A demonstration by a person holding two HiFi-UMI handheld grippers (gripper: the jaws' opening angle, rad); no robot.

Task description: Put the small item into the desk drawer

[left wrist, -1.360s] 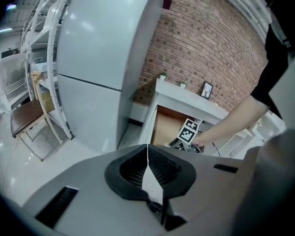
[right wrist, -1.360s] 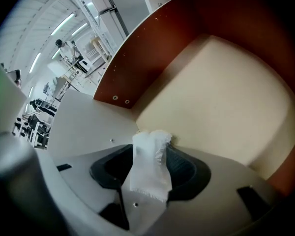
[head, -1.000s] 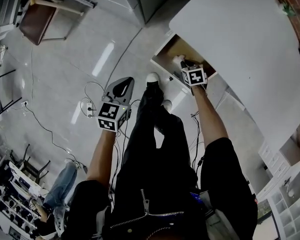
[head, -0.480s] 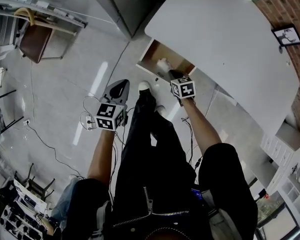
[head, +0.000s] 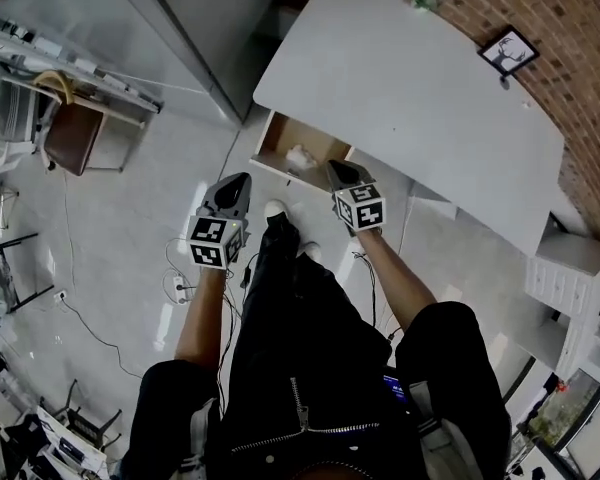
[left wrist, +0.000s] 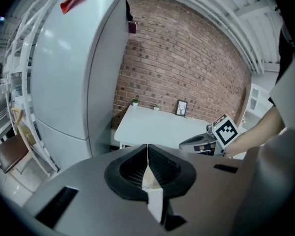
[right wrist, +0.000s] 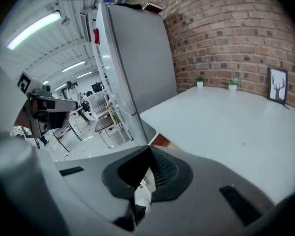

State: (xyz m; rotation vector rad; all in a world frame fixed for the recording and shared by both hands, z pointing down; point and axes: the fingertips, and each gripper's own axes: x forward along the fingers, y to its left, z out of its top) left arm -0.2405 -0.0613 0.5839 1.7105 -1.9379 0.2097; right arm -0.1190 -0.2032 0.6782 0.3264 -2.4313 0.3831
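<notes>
**item:** small item, pale and crumpled. it lay inside the open drawer, on the drawer's brown bottom. in the head view it sat just past the right gripper's jaw tips and off to their left side, between neither pair of jaws. it was too small and shapeless to tell its long axis or which way it pointed.

**right gripper:** jaws together, pads meeting at the tips, with nothing clamped. its tips pointed toward the drawer's front edge.

**left gripper:** jaws likewise closed on nothing. it was held over the floor, and the drawer lay ahead of its tips and to their right.

**surface:** white desk, its top bare across the middle. the drawer was pulled out from under the desk edge nearest both sets of jaws.

**room:**
- a brick wall stood beyond the desk, on the far side from the jaws.
- a framed picture and small potted plants stood along that wall.
- a tall grey cabinet rose ahead of the left jaws.
- the pale glossy floor carried cables.
- a brown chair stood far off to the left gripper's outer side.
</notes>
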